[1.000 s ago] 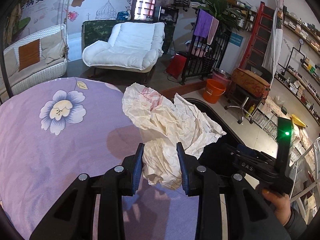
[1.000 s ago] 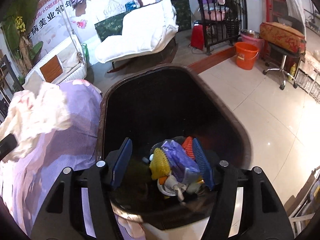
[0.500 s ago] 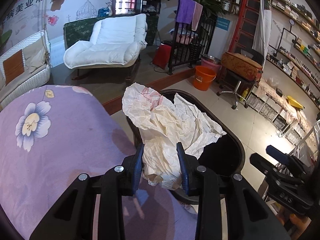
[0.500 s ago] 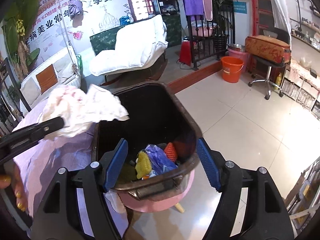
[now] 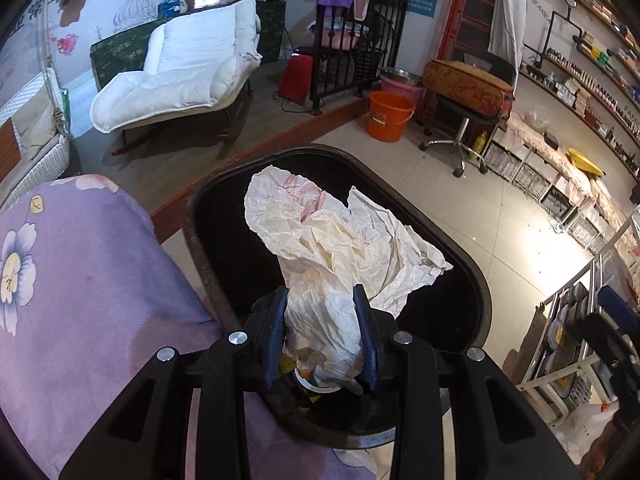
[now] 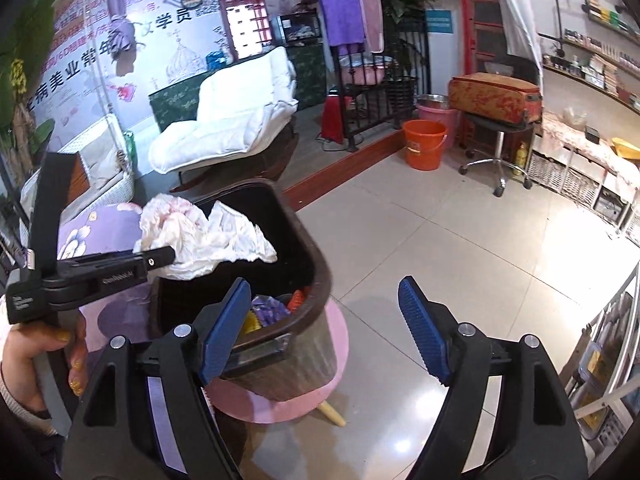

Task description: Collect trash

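My left gripper (image 5: 320, 332) is shut on a crumpled white paper wrapper (image 5: 340, 248) with pink marks and holds it over the open mouth of a dark brown trash bin (image 5: 476, 280). In the right wrist view the wrapper (image 6: 208, 236) hangs from the left gripper (image 6: 160, 258) above the bin (image 6: 316, 256), which holds colourful trash (image 6: 272, 308). My right gripper (image 6: 324, 328) is open and empty, just right of the bin above the floor.
The bin stands on a pink stool (image 6: 280, 404). A purple flowered bedcover (image 5: 80, 280) lies left of it. An orange bucket (image 6: 424, 144), a white lounge chair (image 6: 228, 128), a wheeled stool (image 6: 496, 132) and shelves (image 5: 560, 168) stand on the tiled floor.
My left gripper has carried the wrapper rightward from over the bedcover to above the bin. My right gripper has pulled back and to the right, away from the bin's inside.
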Action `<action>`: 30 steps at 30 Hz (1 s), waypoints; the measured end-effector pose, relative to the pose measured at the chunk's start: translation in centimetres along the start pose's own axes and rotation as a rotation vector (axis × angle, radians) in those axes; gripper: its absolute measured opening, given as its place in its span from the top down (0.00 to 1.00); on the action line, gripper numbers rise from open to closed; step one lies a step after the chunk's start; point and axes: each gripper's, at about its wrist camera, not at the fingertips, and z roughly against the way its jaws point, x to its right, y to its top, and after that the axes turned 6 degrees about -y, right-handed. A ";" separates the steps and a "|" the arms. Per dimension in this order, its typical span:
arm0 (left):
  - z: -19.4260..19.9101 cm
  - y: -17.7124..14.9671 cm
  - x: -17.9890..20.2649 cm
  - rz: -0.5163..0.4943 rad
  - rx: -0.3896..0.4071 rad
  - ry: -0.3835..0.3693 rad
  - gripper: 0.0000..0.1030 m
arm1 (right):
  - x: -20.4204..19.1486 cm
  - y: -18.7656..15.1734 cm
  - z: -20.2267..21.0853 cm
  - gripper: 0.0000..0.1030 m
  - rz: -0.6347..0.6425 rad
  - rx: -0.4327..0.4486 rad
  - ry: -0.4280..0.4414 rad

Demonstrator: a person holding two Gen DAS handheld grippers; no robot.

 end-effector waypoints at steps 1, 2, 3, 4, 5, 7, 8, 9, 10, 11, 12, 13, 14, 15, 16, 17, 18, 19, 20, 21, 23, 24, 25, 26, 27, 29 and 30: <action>-0.3 0.0 0.2 -0.010 -0.009 0.002 0.68 | 0.2 0.0 0.1 0.26 -0.004 0.002 -0.003; -0.5 0.0 0.3 -0.019 -0.019 0.009 0.65 | 0.6 0.1 0.1 0.25 -0.013 0.004 -0.009; -0.8 0.0 0.5 -0.026 -0.026 0.015 0.57 | 0.7 0.1 0.2 0.24 -0.018 0.006 -0.011; -1.2 0.2 0.8 -0.030 -0.032 0.018 0.52 | 0.9 0.2 0.2 0.23 -0.023 0.008 -0.014; -1.3 0.1 0.9 -0.034 -0.033 0.019 0.44 | 1.4 0.2 0.3 0.22 -0.033 0.013 -0.022; -1.2 0.0 0.9 -0.044 -0.027 0.029 0.34 | 1.6 0.2 0.4 0.21 -0.040 0.016 -0.033; -1.1 -0.1 0.9 -0.048 -0.022 0.035 0.31 | 1.8 0.2 0.5 0.19 -0.045 0.020 -0.040; -0.8 -0.2 0.9 -0.049 -0.017 0.036 0.30 | 2.1 0.3 0.6 0.18 -0.051 0.025 -0.051; -0.6 -0.2 0.9 -0.049 -0.010 0.034 0.29 | 2.2 0.3 0.5 0.18 -0.053 0.026 -0.056; -0.2 -0.3 0.7 -0.047 0.001 0.032 0.28 | 2.4 0.5 0.5 0.17 -0.057 0.027 -0.062; 0.3 -0.4 0.7 -0.046 0.015 0.032 0.26 | 2.5 0.4 0.4 0.15 -0.060 0.028 -0.065; 0.9 -0.5 0.7 -0.046 0.033 0.030 0.25 | 2.6 0.5 0.4 0.15 -0.068 0.030 -0.070; 1.6 -0.7 0.7 -0.050 0.054 0.030 0.21 | 2.6 0.5 0.5 0.14 -0.075 0.032 -0.071; 2.1 -0.8 0.8 -0.055 0.073 0.036 0.18 | 2.6 0.6 0.6 0.13 -0.077 0.034 -0.070; 2.9 -1.1 0.8 -0.058 0.095 0.046 0.16 | 2.7 0.6 0.6 0.12 -0.079 0.037 -0.069; 3.7 -1.4 0.8 -0.058 0.117 0.052 0.15 | 2.5 0.5 0.7 0.11 -0.074 0.043 -0.067; 4.3 -1.7 0.8 -0.057 0.131 0.054 0.14 | 2.3 0.5 0.7 0.10 -0.070 0.045 -0.065; 5.1 -2.1 0.6 -0.053 0.149 0.056 0.13 | 2.1 0.6 0.7 0.10 -0.065 0.047 -0.061; 6.0 -2.4 0.4 -0.047 0.166 0.063 0.11 | 1.5 0.6 0.9 0.09 -0.053 0.050 -0.049; 6.9 -3.0 0.1 -0.040 0.183 0.076 0.09 | 1.6 0.7 0.8 0.09 -0.051 0.053 -0.042; 8.5 -3.9 -0.4 -0.029 0.222 0.104 0.07 | 1.1 0.6 1.0 0.07 -0.044 0.056 -0.019; 9.2 -4.4 -0.8 -0.027 0.236 0.123 0.05 | 0.4 0.5 1.1 0.07 -0.036 0.058 0.008; 10.0 -4.9 -1.2 -0.020 0.253 0.148 0.05 | -0.3 0.5 1.4 0.07 -0.023 0.062 0.033; 10.9 -5.5 -1.8 0.002 0.264 0.179 0.05 | -0.5 0.5 1.5 0.06 -0.019 0.064 0.039; 11.7 -6.0 -2.3 0.026 0.271 0.196 0.05 | -1.5 0.3 1.8 0.06 0.000 0.072 0.060; 13.1 -6.9 -3.4 0.072 0.289 0.203 0.05 | -2.9 0.1 2.1 0.05 0.025 0.079 0.081; 13.7 -7.3 -4.0 0.092 0.293 0.212 0.05 | -3.9 -0.1 2.4 0.05 0.043 0.085 0.103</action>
